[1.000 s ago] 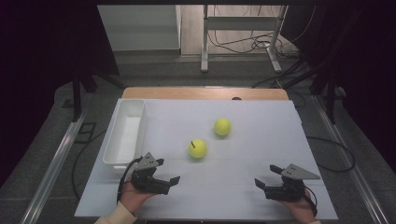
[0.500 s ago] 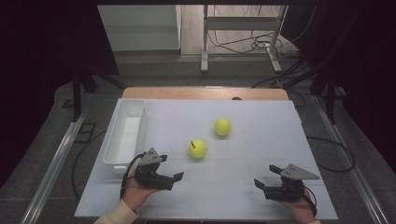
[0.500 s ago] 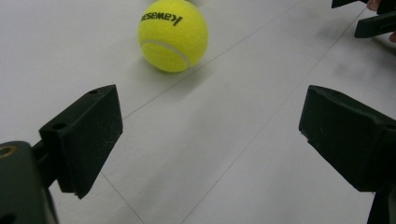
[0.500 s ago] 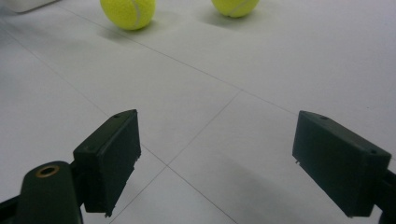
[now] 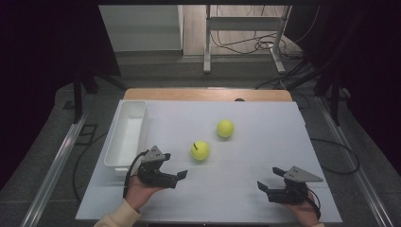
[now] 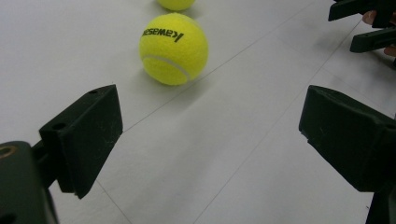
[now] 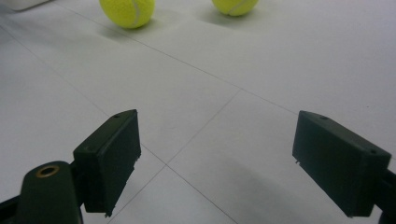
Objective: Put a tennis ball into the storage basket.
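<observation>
Two yellow tennis balls lie on the white table sheet (image 5: 246, 156). The nearer ball (image 5: 200, 150) carries black lettering; the farther ball (image 5: 225, 128) sits behind it to the right. My left gripper (image 5: 178, 178) is open just in front and left of the nearer ball, not touching it. Its own view has that ball (image 6: 173, 48) ahead of the wide-apart jaws, left of centre, with the other ball (image 6: 176, 3) beyond. My right gripper (image 5: 268, 178) stands open near the front right with nothing between its jaws. Both balls (image 7: 127, 11) (image 7: 235, 5) lie far ahead of it.
A long white tray (image 5: 126, 137) stands along the sheet's left side, just behind my left hand. The wooden table edge (image 5: 208, 94) shows at the back. Cables and metal stand legs are on the floor beyond.
My left gripper has moved a little forward toward the nearer ball. The right gripper and both balls have stayed put.
</observation>
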Demonstrator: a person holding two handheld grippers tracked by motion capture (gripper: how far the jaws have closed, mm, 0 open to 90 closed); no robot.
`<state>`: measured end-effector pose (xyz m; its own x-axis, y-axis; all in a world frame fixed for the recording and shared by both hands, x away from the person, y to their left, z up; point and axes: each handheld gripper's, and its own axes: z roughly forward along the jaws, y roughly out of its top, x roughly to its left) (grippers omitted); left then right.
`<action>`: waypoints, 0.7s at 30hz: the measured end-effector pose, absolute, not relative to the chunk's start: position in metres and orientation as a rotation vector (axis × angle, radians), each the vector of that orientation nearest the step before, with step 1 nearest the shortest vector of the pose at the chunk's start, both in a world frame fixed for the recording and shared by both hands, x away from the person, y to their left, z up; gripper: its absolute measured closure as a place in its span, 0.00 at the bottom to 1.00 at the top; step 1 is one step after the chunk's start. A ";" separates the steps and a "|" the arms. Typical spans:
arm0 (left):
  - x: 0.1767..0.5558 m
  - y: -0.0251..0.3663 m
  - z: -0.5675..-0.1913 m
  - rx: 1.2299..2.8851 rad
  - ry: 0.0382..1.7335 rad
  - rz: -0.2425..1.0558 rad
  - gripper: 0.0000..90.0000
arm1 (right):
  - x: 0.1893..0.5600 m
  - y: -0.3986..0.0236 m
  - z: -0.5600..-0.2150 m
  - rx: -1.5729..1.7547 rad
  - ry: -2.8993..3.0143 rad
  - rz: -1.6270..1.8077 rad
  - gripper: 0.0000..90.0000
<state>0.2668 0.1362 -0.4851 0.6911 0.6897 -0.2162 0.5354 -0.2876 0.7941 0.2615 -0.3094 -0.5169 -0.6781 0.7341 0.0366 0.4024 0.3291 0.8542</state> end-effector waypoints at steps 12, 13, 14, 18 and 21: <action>0.277 0.126 -0.481 1.986 0.951 0.203 0.08 | 0.262 -0.309 -0.517 1.003 2.247 1.279 0.17; 0.278 0.125 -0.480 1.991 0.949 0.211 0.08 | 0.262 -0.309 -0.517 1.003 2.247 1.284 0.17; 0.278 0.124 -0.480 1.992 0.950 0.213 0.08 | 0.261 -0.309 -0.517 1.001 2.247 1.286 0.17; 0.281 0.121 -0.480 1.997 0.948 0.207 0.08 | 0.262 -0.309 -0.517 1.000 2.249 1.284 0.17; 0.285 0.118 -0.480 1.999 0.954 0.204 0.08 | 0.262 -0.309 -0.517 1.000 2.249 1.282 0.17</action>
